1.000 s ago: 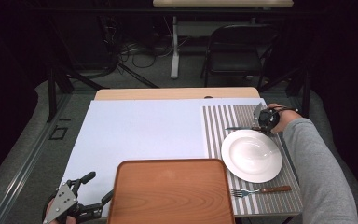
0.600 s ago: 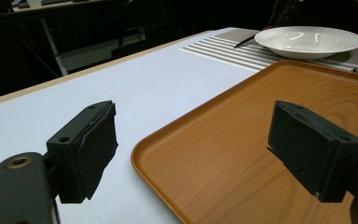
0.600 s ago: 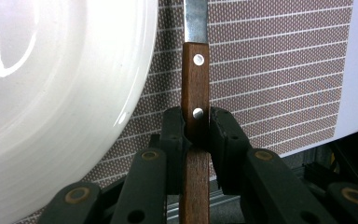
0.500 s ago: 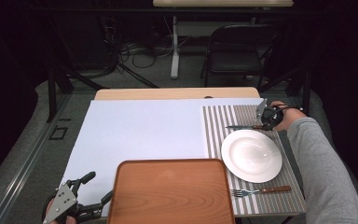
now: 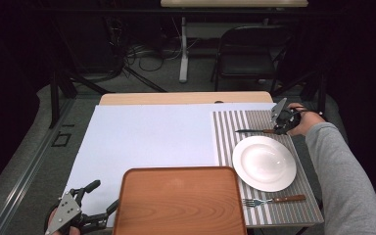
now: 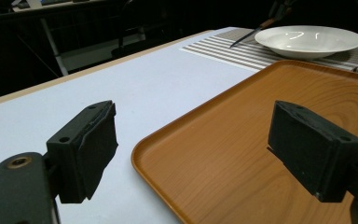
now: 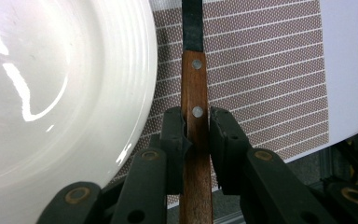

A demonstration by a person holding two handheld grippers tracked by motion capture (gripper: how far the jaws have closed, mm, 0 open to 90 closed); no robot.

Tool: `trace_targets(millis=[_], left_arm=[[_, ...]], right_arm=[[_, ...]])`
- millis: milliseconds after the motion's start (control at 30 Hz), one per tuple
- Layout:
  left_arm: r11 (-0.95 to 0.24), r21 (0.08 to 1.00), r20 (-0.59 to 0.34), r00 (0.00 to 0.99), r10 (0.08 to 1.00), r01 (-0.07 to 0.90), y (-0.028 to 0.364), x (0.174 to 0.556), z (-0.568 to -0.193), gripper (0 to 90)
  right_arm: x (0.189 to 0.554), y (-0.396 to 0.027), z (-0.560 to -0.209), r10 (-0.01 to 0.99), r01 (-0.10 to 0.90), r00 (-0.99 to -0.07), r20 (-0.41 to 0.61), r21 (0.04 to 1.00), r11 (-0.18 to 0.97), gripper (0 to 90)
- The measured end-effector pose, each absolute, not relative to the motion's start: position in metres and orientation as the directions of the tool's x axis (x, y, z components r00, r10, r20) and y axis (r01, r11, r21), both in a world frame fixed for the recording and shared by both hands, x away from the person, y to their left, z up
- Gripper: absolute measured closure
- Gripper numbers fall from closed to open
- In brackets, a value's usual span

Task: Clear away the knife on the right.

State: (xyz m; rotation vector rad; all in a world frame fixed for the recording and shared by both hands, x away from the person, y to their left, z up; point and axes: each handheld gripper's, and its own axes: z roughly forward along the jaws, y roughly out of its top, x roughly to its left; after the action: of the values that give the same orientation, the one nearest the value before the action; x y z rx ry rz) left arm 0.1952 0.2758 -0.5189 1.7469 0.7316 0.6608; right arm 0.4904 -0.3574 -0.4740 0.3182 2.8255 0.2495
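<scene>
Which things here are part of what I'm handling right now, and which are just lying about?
In play:
knife, clamped by its wooden handle in the right gripper
striped placemat under it

Lying about:
white plate
fork
wooden tray
left gripper, open, by the tray's corner

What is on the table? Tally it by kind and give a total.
Plate: 1
Knife: 1
Fork: 1
Wooden tray: 1
Striped placemat: 1
Total: 5
</scene>
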Motion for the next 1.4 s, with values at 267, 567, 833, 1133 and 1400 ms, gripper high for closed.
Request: trace_targets(millis=[267,567,833,1133,1400], left_arm=[[-0.234,0.960,0.078,0.657,0.750,0.153,0.276,0.195,-0.519,15.2],[-0.238,0.960,0.082,0.659,0.748,0.151,0.277,0.195,-0.518,15.2],[-0.239,0.960,0.084,0.658,0.748,0.149,0.277,0.195,-0.518,15.2],[-0.235,0.960,0.081,0.654,0.752,0.152,0.277,0.195,-0.518,15.2],[-0.232,0.961,0.079,0.659,0.748,0.148,0.278,0.196,-0.518,15.2]], right_arm=[[0.487,-0.363,-0.467,0.409,0.348,-0.894,-0.183,0.293,0.891,76.2],[0.484,-0.371,-0.461,0.553,0.476,-0.829,-0.089,0.406,0.780,76.2],[0.480,-0.372,-0.458,0.625,0.532,-0.780,-0.028,0.495,0.687,76.3],[0.477,-0.378,-0.461,0.659,0.574,-0.751,0.042,0.533,0.622,76.3],[0.470,-0.382,-0.454,0.694,0.597,-0.714,0.094,0.599,0.534,76.3]])
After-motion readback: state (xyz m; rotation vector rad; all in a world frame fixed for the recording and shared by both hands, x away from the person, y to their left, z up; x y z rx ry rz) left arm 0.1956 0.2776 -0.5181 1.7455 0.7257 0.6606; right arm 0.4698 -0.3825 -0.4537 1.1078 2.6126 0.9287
